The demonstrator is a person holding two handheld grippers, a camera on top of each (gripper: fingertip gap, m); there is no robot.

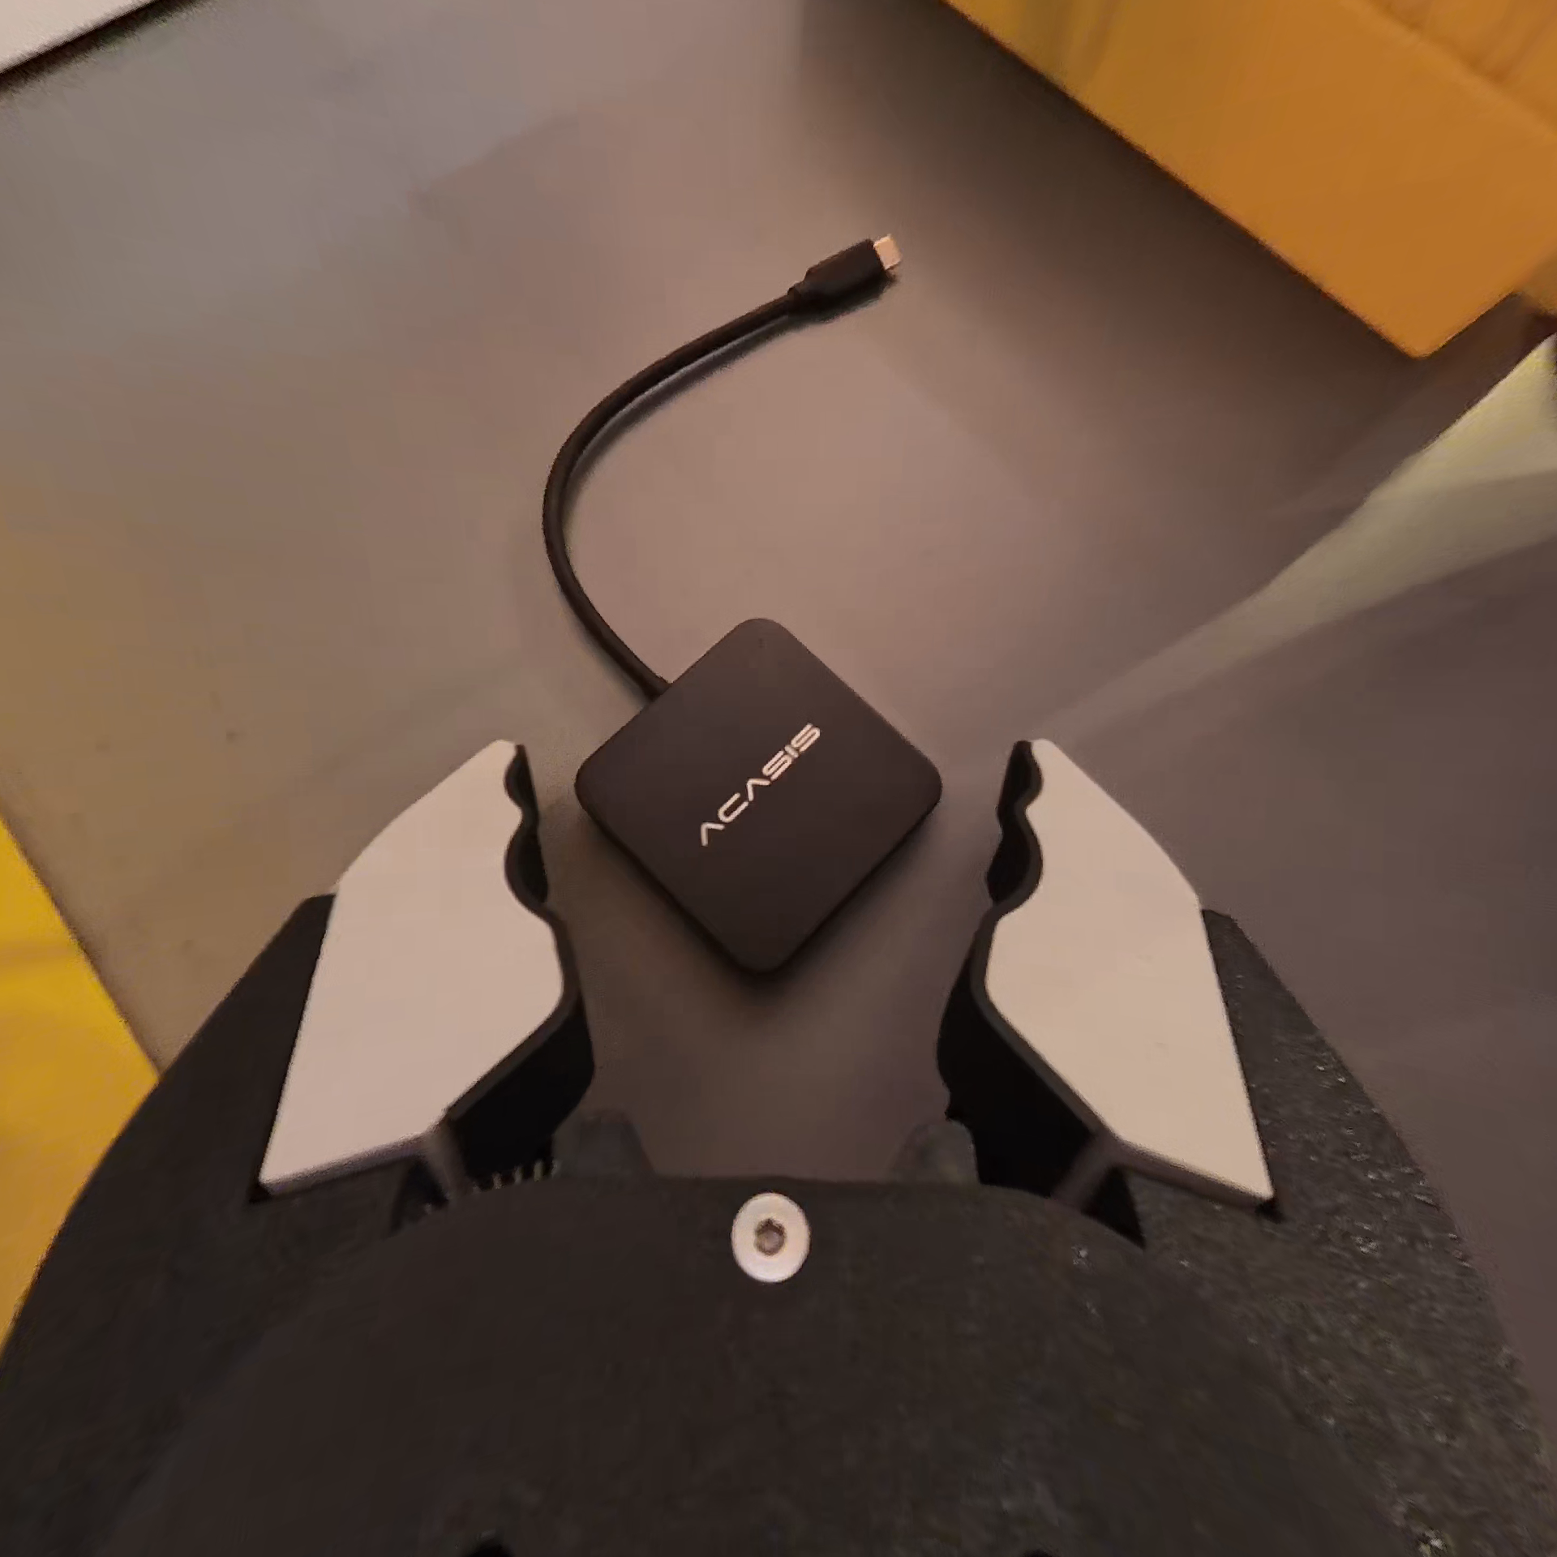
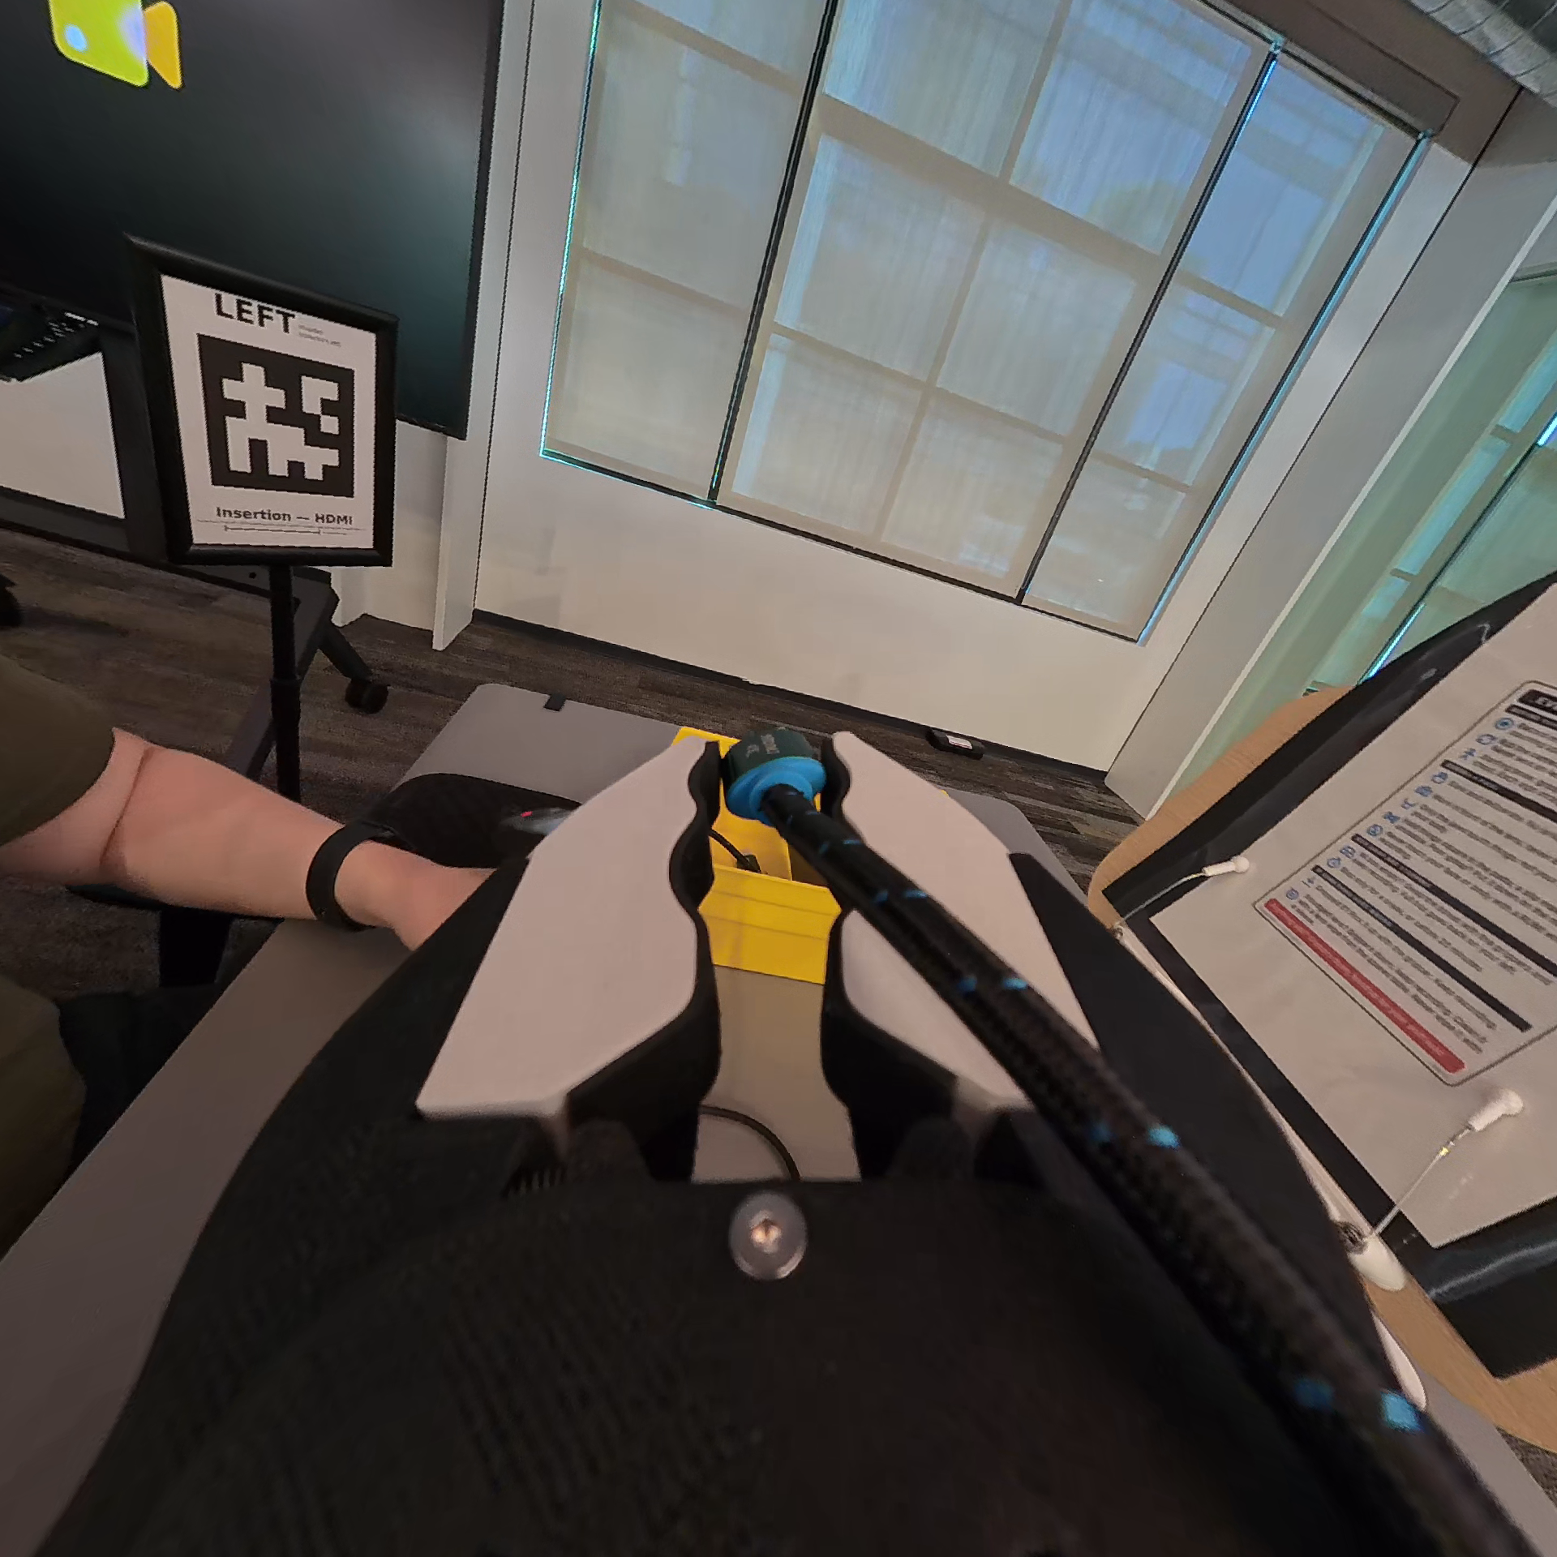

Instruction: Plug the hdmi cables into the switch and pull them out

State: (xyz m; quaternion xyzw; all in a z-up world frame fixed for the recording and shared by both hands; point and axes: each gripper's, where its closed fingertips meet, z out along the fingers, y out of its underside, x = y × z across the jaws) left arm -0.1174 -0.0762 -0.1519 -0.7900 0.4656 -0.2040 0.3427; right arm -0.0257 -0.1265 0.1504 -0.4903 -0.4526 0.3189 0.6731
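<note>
Between right gripper (image 2: 768, 779) jaws, HDMI plug (image 2: 771, 771) pointing forward

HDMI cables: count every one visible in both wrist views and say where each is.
1. A black braided HDMI cable with a blue collar, its plug end gripped by the right gripper. The switch on the table shows only its own short lead. Others may lie out of view.

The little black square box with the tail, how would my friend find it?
Look at the grey table in the left wrist view. Right between the open left gripper fingers lies the switch, a flat black square with rounded corners. It alone trails a short black cable ending in a small metal plug.
</note>
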